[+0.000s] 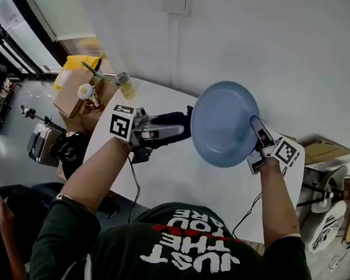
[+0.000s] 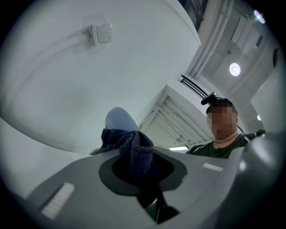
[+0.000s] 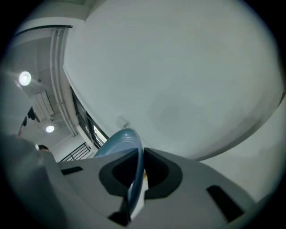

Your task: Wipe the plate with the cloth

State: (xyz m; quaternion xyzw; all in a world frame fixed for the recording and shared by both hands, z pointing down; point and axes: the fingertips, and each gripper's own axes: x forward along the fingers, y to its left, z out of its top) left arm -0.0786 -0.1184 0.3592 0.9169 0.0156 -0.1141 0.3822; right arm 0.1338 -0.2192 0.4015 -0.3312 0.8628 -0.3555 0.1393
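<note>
Dark printed shirt (image 1: pixel 124 235) nearest; both grippers up over a white table (image 1: pixel 171 179).
The right gripper (image 1: pixel 256 130) is clamped on the rim of a smooth, round blue plate (image 1: pixel 222 123) held on edge. The left gripper (image 1: pixel 185 124) pinches a dark, nubbly cloth (image 2: pixel 133 150) just beside the opposite rim. A cardboard box (image 1: pixel 76 91) and a bottle (image 1: pixel 126 86) sit behind the left fingers.

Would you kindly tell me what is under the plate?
The plate, held up by the right gripper, hangs above the white table; nothing else shows beneath it. The patch of table it covers is hidden from view.
</note>
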